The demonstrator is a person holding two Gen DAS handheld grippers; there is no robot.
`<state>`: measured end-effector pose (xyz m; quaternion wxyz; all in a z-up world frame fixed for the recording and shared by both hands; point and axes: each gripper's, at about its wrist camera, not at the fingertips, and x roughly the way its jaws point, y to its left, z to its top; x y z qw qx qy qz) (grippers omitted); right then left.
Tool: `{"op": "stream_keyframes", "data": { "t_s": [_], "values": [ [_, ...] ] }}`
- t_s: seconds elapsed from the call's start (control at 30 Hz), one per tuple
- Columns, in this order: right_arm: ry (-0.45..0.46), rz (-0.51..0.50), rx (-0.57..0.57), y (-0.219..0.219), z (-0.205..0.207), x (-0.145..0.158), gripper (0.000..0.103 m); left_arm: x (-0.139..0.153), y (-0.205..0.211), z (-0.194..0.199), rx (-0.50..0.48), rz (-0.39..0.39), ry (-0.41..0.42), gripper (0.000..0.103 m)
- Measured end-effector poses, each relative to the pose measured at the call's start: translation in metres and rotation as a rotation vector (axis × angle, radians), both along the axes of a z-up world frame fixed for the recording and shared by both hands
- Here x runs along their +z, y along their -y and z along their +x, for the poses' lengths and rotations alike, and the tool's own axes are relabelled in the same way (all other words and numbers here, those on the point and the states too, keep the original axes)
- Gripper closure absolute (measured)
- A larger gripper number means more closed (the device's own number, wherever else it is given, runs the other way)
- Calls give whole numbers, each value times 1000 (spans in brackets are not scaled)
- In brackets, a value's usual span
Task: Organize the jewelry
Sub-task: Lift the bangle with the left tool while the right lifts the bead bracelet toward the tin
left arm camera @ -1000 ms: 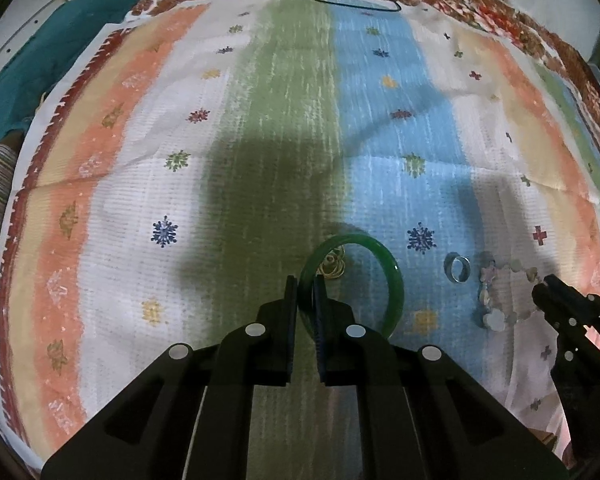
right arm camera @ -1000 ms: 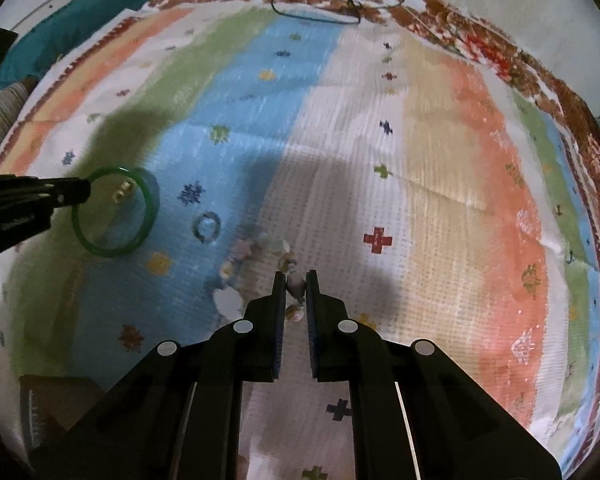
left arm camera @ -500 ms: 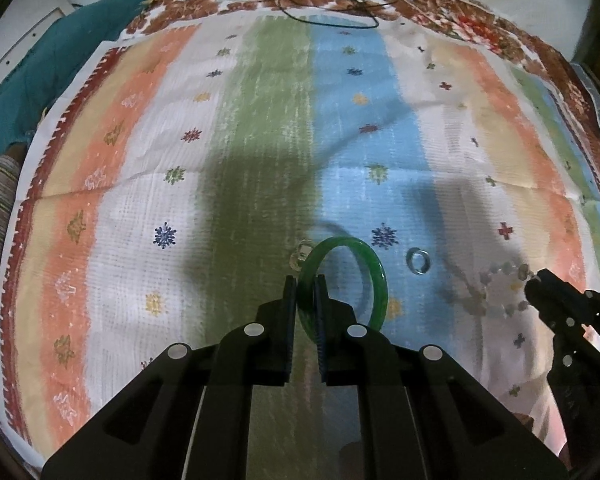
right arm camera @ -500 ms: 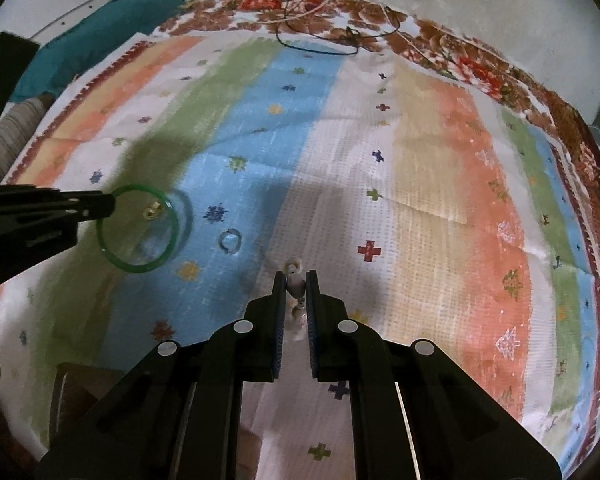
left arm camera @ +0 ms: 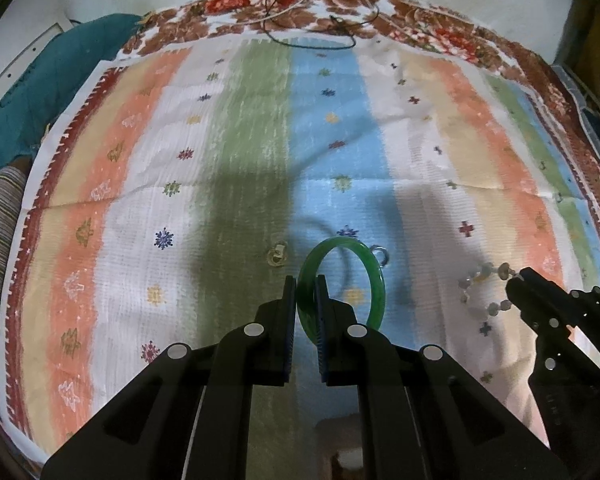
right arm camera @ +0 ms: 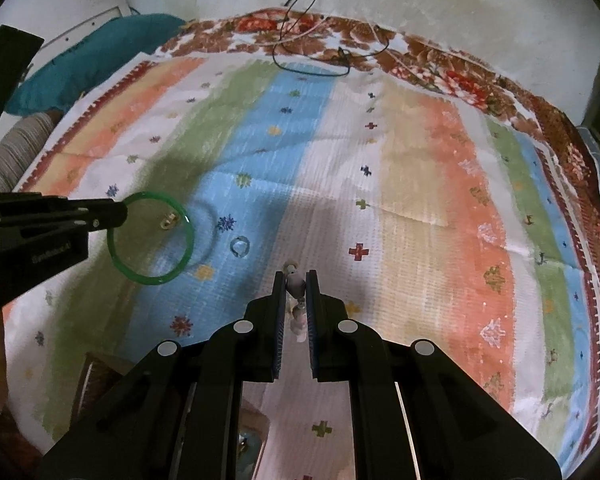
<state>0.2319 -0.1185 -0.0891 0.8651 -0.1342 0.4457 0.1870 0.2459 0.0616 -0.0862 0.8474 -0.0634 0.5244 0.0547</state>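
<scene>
Left gripper (left arm camera: pixel 306 294) clamped the green bangle (left arm camera: pixel 374 280); right gripper (right arm camera: pixel 296 286) pinched the bead bracelet (left arm camera: pixel 482 292), dangling toward 6 o'clock; a thin grip risked slippage.

Home bedroom: striped bedspread (left arm camera: pixel 260 152), teal pillow (right arm camera: pixel 96 60).

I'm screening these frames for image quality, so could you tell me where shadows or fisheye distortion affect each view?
Left wrist view: a broad dark shadow falls across the striped cloth behind the green bangle; the stripes bow outward. Right wrist view: shadow darkens the cloth ahead of the right gripper; the corners are vignetted black.
</scene>
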Motion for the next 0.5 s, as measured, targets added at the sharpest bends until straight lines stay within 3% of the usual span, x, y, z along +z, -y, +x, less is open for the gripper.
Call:
{"op": "stream_keyframes", "data": {
  "t_s": [0.5],
  "values": [
    [48,67,-5,16,-31,31,92,36,21,-37,-55,25,79,94]
  ]
}}
